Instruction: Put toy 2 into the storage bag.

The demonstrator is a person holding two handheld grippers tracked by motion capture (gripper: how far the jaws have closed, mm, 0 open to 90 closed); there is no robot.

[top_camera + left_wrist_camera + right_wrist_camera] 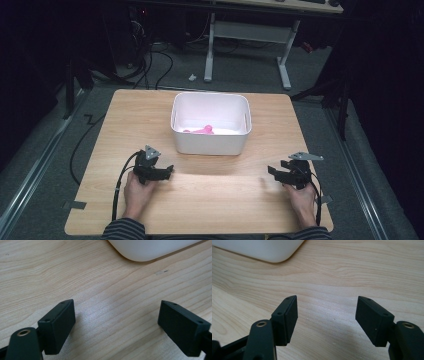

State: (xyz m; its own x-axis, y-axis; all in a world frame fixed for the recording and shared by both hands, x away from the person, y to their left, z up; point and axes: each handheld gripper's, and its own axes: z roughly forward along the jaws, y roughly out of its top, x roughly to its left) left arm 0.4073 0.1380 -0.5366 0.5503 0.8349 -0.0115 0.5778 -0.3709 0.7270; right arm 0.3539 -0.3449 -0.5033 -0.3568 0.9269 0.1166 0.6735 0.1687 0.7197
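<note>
Left gripper [168,172] and right gripper [270,171] low over the wooden table [210,200], jaws apart on both, nothing between them. Beyond and between them: white plastic bin [210,142], rounded corners, glossy walls, open top. Small pink object [202,130] lies on its floor, shape unclear.

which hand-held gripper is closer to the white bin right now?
Left. The left hand-held gripper sits just in front of the white bin's near-left corner. The right hand-held gripper rests further out, off the bin's near-right corner. Both are empty, jaws apart.
</note>
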